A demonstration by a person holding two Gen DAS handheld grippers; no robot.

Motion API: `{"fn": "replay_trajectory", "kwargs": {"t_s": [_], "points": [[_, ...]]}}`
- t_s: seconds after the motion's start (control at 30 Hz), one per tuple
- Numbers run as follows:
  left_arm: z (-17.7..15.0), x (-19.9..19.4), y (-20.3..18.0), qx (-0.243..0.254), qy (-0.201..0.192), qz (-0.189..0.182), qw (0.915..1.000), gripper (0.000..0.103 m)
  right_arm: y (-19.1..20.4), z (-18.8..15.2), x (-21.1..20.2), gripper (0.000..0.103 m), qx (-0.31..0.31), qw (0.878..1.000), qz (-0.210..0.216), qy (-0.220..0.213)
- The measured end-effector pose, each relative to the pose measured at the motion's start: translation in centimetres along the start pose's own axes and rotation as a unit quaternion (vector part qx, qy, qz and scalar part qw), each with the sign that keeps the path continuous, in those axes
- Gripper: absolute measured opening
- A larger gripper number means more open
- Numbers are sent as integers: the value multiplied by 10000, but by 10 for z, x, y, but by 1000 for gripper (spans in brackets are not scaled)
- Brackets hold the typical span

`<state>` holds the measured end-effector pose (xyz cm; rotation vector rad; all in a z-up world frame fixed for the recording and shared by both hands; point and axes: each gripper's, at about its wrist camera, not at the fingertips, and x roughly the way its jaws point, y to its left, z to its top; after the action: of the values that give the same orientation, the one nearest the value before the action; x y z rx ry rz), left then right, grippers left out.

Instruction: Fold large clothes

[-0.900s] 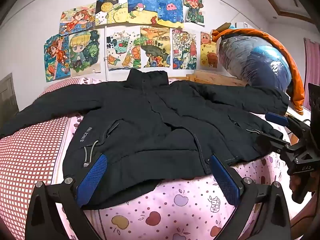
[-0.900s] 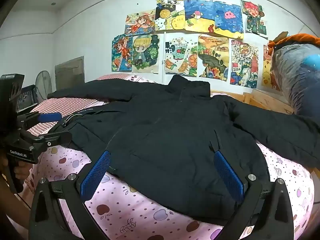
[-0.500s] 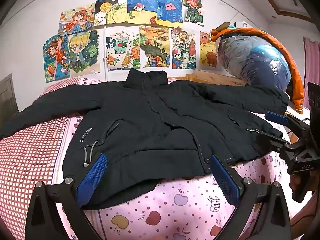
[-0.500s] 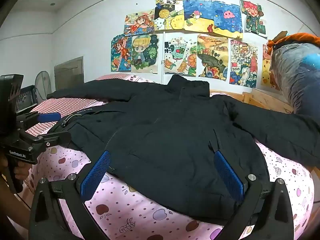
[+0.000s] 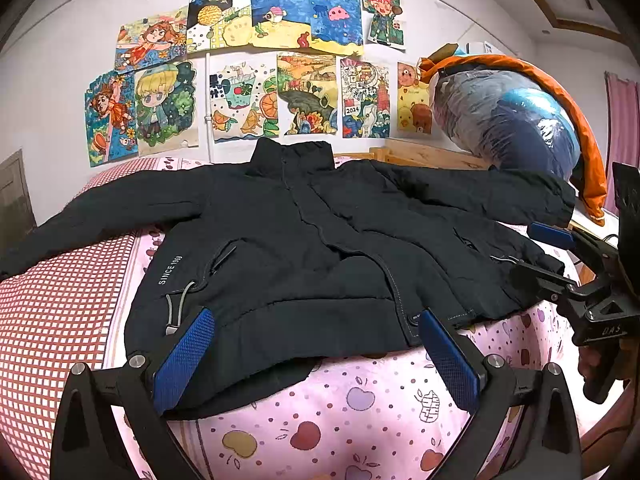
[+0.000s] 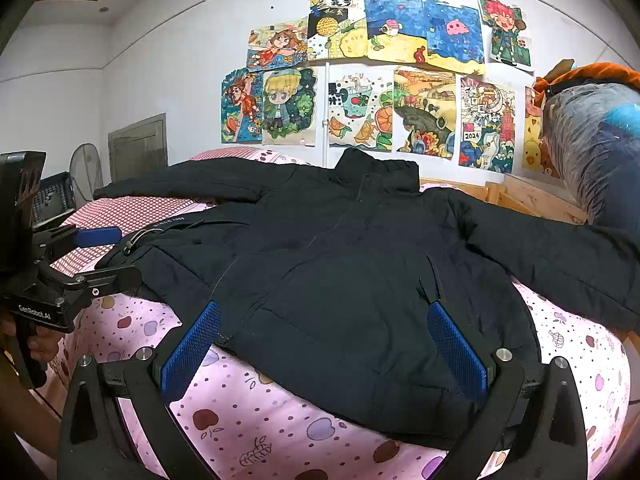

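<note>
We've got the black jacket [image 5: 304,248] spread flat on the bed [image 5: 360,408], hem at the near edge; left gripper [image 5: 316,354] and right gripper [image 6: 326,348] both have jaws wide open, gripping nothing.

Bed [image 5: 360,408] in pink fruit-print sheet, red checked cover [image 5: 60,312], black jacket [image 5: 304,248] spread flat

One black jacket [image 5: 304,256] lies on one bed [image 5: 360,412]. Two tongs show, the left tongs [image 5: 316,354] and right tongs [image 6: 326,346]. Eleven drawings [image 5: 248,64] hang at twelve o'clock, one wrapped bundle [image 5: 504,120] at two.
</note>
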<state>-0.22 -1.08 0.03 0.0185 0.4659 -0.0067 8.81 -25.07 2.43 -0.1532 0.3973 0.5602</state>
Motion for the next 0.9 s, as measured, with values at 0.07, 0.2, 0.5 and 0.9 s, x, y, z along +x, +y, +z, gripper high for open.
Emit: {"fn": "replay_trajectory", "kwargs": {"t_s": [0.07, 0.2, 0.5, 0.9], "points": [[0, 0, 0, 6, 7, 2, 10000, 103, -1, 0, 0, 102, 2, 10000, 10, 4], [-1, -1, -1, 7, 4, -3, 10000, 103, -1, -2, 2, 102, -7, 10000, 16, 8], [-1, -1, 1, 9, 7, -3, 10000, 103, 0, -1, 3, 102, -6, 10000, 13, 20], [-1, -1, 0, 6, 2, -11, 10000, 103, 3, -3, 3, 102, -7, 10000, 16, 28]]}}
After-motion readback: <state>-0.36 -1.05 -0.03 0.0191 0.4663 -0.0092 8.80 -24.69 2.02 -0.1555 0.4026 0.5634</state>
